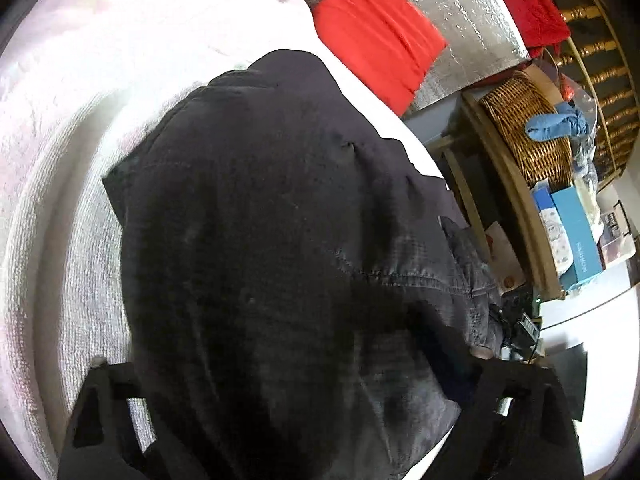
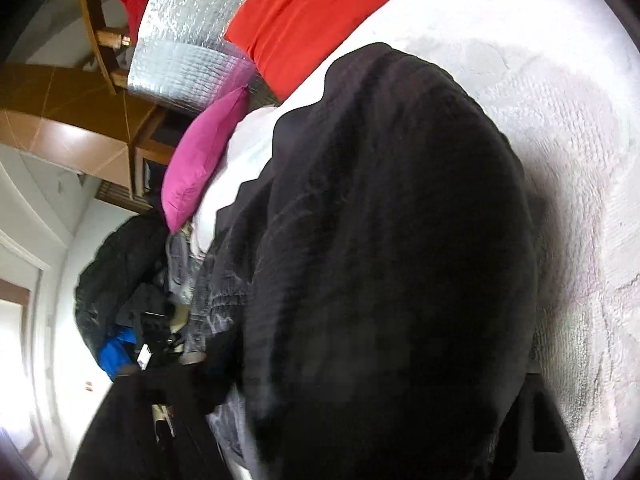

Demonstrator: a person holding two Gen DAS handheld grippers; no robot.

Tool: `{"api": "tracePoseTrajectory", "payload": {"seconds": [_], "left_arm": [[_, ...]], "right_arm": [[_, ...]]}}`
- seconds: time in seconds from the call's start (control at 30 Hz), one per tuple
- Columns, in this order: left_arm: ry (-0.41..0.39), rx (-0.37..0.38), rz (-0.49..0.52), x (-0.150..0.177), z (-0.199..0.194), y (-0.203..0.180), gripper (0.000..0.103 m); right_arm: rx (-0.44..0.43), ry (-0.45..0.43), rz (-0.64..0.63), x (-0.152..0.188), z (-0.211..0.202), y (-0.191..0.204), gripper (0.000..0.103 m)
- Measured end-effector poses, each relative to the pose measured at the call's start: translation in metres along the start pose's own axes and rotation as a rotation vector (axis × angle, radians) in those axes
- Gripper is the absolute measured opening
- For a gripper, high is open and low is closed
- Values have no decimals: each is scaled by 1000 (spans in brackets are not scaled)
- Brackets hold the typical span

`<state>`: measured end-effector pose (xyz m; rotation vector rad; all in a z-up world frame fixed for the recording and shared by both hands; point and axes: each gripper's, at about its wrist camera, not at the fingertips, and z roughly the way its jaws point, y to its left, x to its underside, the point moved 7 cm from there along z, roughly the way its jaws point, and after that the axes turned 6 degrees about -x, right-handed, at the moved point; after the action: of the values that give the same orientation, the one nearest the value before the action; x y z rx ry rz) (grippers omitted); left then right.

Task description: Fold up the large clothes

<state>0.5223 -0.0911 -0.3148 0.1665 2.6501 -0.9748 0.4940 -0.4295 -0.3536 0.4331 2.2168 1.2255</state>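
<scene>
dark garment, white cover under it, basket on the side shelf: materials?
Dark garment: woven, denim-like cloth, matte, with stitched seams and faded grey patches. White cover: looped, terry-like textile with a ribbed, nubbly surface. Basket: woven wicker or rattan, golden-brown strands, slight sheen.

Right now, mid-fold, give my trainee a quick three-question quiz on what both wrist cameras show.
1. True or false: the dark garment fills the space between the fingers of both the left gripper and the right gripper.
2. Multiple choice: beside the bed in the left wrist view, what stands on the wooden shelf? A) wicker basket B) metal bucket C) glass vase
3. Fill in: the pillow at the bed's edge in the right wrist view is ____.

Key: 1 true. 2 A, the wicker basket. 3 pink; a red cushion lies further back, and whether the jaws pinch the cloth cannot be told.
</scene>
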Motion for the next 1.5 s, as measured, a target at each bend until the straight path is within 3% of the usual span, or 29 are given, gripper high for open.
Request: {"api": "tracePoseTrajectory", "payload": {"seconds": [0.03,0.13,0.23,0.27,0.3,0.37,0.53,0.7,0.9,1.2,1.37,1.47,1.5], "left_arm": [[-2,-3,0,0,-1,1,66],[-27,-20,6,-3,-5,-3,46],[-31,-47,16,-3,-1,-1,45],[-23,-57,-4,-3,2,3,49],[-14,-60,-34,-2,8,6,63],[-1,-42,-65,-1,16,9,67],[-61,-59,-26,-5,-1,-5,37],[-148,-43,14,-10,-31,-31,28],[-210,-50,89,-8,-57,-64,27],[-178,-65,113,26,-75,-75,27],[-119,-117,58,42,-64,-53,27],[-64,-202,27,45,-50,-32,42],[-37,-219,-15,45,-42,-20,54]], "right_arm": [[6,-5,-6,-1,1,1,58],[36,-22,-36,-3,0,7,55],[59,-32,-41,-5,1,4,54],[59,-31,-35,-5,0,1,54],[59,-35,-21,-6,0,-3,54],[52,-45,-3,-6,1,-3,54],[72,-61,-42,-6,-7,10,49],[84,-100,-101,-9,-19,34,46],[98,-132,-175,-4,-38,63,41],[100,-165,-184,15,-72,73,39],[117,-144,-98,29,-70,45,39],[124,-148,4,32,-70,10,41],[120,-144,44,31,-68,-1,52]]}}
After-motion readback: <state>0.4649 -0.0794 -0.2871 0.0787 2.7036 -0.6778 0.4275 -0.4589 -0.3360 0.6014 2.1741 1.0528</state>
